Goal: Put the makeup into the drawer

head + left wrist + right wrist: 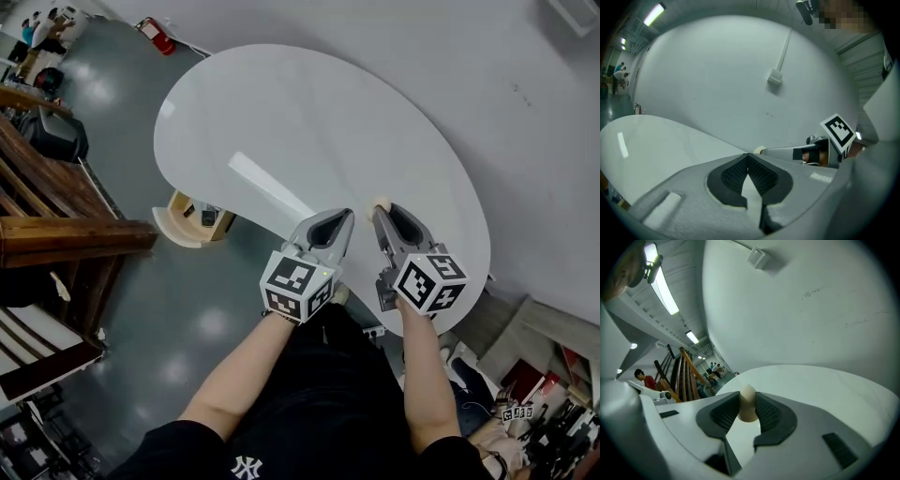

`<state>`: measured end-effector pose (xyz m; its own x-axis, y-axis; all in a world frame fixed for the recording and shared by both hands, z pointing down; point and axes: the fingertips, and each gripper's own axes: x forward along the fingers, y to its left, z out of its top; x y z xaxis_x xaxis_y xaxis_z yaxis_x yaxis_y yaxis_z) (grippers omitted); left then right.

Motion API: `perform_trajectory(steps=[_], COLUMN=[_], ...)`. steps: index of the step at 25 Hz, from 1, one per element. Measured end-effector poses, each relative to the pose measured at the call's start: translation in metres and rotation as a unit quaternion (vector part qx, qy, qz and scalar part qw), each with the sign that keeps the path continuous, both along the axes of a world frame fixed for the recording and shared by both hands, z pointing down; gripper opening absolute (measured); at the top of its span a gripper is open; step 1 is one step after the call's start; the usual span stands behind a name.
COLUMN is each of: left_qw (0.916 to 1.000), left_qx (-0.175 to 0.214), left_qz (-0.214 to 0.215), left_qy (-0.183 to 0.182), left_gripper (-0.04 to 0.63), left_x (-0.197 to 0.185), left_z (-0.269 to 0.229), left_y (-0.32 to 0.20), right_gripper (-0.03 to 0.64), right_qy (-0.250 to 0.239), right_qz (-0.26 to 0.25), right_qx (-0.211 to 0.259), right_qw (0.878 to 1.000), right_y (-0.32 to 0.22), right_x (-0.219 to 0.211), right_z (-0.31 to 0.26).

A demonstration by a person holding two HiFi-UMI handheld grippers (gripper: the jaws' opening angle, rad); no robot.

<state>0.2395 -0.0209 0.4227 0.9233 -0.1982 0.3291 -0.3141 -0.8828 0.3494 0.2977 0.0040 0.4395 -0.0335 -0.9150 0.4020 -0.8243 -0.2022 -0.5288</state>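
Right gripper view: a cream, egg-shaped makeup sponge point(748, 411) is pinched by the right tool point(748, 397), long axis along its jaws, over the white rounded surface point(825, 380), while the open beige drawer point(171, 225) is seen well leftward, nearer the empty, pressed-together left tool point(749, 155).

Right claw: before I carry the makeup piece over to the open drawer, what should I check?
1. Cream makeup piece pinched between the right claw pads: ok.
2. Left claw shut with nothing in it: ok.
3. The two claws apart from each other: ok.
4. Drawer open at the left edge of the table: ok.
5. Free room inside the drawer: cannot tell, dark things already lie in it.
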Motion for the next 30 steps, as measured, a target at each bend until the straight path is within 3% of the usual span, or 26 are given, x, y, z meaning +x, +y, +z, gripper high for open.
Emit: perform_trajectory(steps=[17, 30], left_qw=[0.9958, 0.9836], left_qx=[0.035, 0.047], left_qz=[-0.084, -0.174], left_qy=[0.009, -0.005], left_gripper=[0.011, 0.011], left_x=[-0.08, -0.156], left_z=[-0.033, -0.036], left_y=[0.006, -0.016], right_gripper=[0.115, 0.115], right_qy=[0.016, 0.006], right_qz=[-0.101, -0.188], right_qx=[0.051, 0.07], right_qw=[0.993, 0.98], right_y=[-0.009, -0.039], right_x=[-0.086, -0.166], right_z=[-0.046, -0.053])
